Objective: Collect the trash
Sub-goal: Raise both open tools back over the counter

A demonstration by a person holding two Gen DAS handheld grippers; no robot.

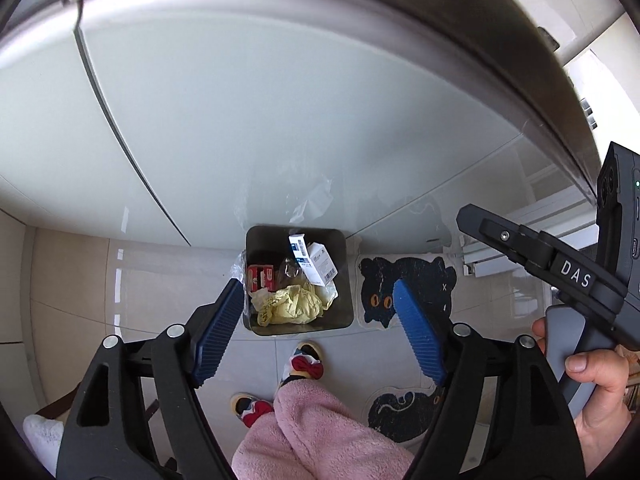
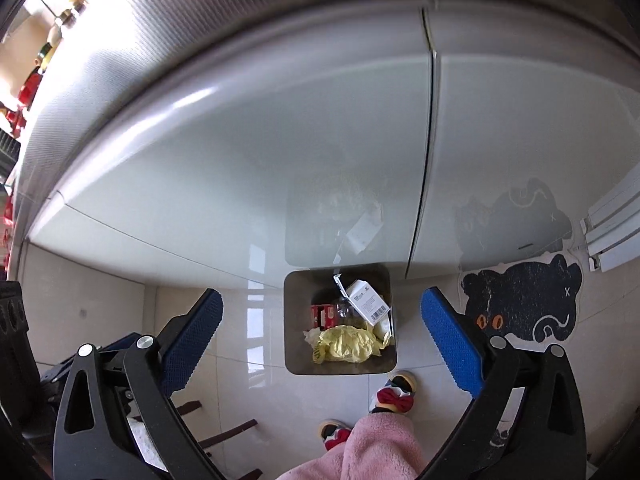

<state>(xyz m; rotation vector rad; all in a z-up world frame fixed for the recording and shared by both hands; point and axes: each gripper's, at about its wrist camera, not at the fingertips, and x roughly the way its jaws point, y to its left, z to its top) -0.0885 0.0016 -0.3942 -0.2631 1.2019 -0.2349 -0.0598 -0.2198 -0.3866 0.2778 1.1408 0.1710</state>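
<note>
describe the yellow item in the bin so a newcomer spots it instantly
Find the grey square bin on the tiled floor against the white cabinet front. Inside, nearest the person's slippers, lies a crumpled yellow wrapper. It is soft and pale yellow, unlike the red carton and white barcoded box behind it.

Both wrist views above bin [image 1: 298, 280], downward.

A square grey bin [image 1: 344, 316] stands open on the tiled floor, against a glossy white cabinet front. Inside lie a crumpled yellow wrapper [image 1: 292, 306] nearest the front wall, a red box [image 1: 261, 278] at the left, clear plastic [image 1: 289, 271] in the middle, and two white cartons [image 1: 316, 266] leaning at the back right.
</note>
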